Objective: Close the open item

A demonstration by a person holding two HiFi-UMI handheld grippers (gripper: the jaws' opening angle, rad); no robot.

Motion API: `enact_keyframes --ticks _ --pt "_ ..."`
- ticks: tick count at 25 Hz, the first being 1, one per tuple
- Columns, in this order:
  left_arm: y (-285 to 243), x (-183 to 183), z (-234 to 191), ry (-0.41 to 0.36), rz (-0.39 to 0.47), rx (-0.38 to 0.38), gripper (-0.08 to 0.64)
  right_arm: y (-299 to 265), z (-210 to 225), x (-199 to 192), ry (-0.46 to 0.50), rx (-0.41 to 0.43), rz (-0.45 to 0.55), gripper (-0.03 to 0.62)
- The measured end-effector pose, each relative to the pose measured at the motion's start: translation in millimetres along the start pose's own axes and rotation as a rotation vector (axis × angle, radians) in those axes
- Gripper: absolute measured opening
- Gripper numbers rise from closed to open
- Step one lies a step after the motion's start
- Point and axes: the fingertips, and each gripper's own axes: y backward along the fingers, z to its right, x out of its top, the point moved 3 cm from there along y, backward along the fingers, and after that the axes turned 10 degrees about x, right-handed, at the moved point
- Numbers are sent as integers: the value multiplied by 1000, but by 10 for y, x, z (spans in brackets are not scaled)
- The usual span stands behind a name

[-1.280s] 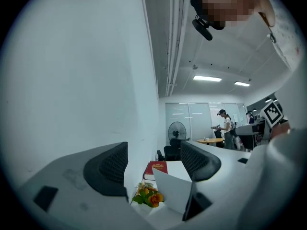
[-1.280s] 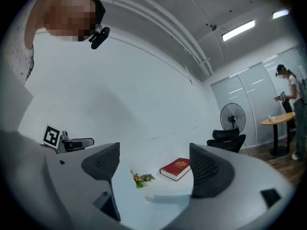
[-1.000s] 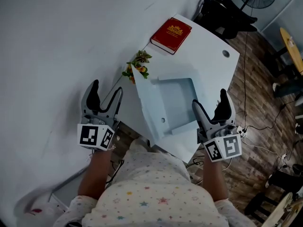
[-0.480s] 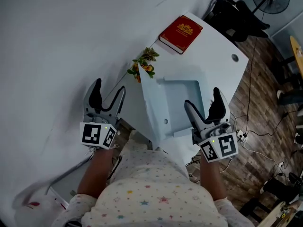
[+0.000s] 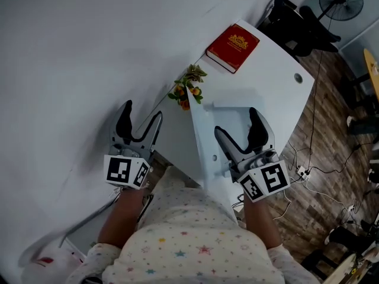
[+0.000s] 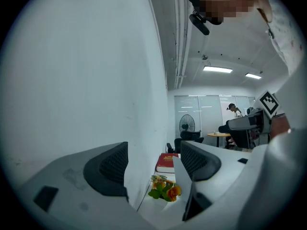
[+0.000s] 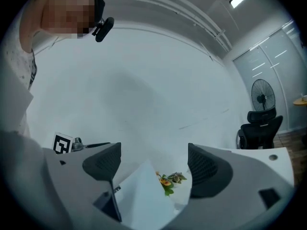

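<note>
The open white item (image 5: 203, 136) lies on the near part of the white counter (image 5: 269, 78), with a flat panel raised along its left side and a shallow pale recess beside that. I can't tell whether it is a box or a drawer. The panel's far corner ends just beside a small bunch of orange flowers (image 5: 188, 91) by the wall.

The right gripper (image 5: 237, 123) hangs over the recess with its fingers apart. In its own view the panel (image 7: 139, 195) rises in the gap between them, and they grip nothing.

The left gripper (image 5: 141, 112) is off the counter's left edge, near the wall. Its fingers are spread too, with only the flowers (image 6: 164, 189) and a red book (image 6: 165, 162) showing beyond them.

The book lies closed at the counter's far end, and a black office chair (image 5: 296, 19) stands behind it.
</note>
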Motion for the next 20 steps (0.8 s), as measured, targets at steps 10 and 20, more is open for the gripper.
enact_keyframes --ticks 10,20 --pt "78 -66 -120 14 -10 13 314 -536 -480 -435 -42 159 -186 382" --pt "180 -125 -231 26 -14 49 314 -623 -505 -715 32 141 -307 297"
